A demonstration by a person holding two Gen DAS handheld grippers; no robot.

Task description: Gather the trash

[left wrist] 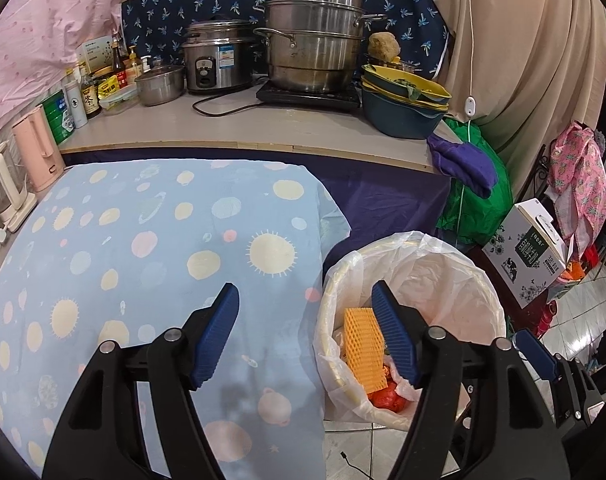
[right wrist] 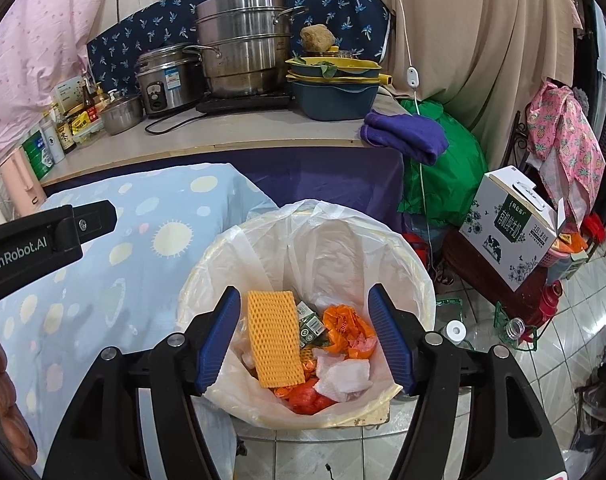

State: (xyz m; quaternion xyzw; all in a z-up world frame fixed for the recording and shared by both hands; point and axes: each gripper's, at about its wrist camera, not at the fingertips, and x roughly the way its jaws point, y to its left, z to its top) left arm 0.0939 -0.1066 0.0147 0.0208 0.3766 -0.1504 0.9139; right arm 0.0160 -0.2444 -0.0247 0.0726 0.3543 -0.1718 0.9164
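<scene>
Right gripper (right wrist: 305, 336) view alone shows crumpled tissue (right wrist: 345, 378) in bin (right wrist: 419, 276).

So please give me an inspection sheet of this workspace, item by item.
Surface: table under blue planet-print cloth, bare.
Job's things: lined trash bin holding yellow foam net, orange wrappers, white tissue.
Clutter: steamer pot, rice cooker, stacked basins on the counter.
Grippers: left tool and right tool open, empty.
Cables: white switch cord, black cord.
Surroundings: milk carton box, floor bottles.
</scene>
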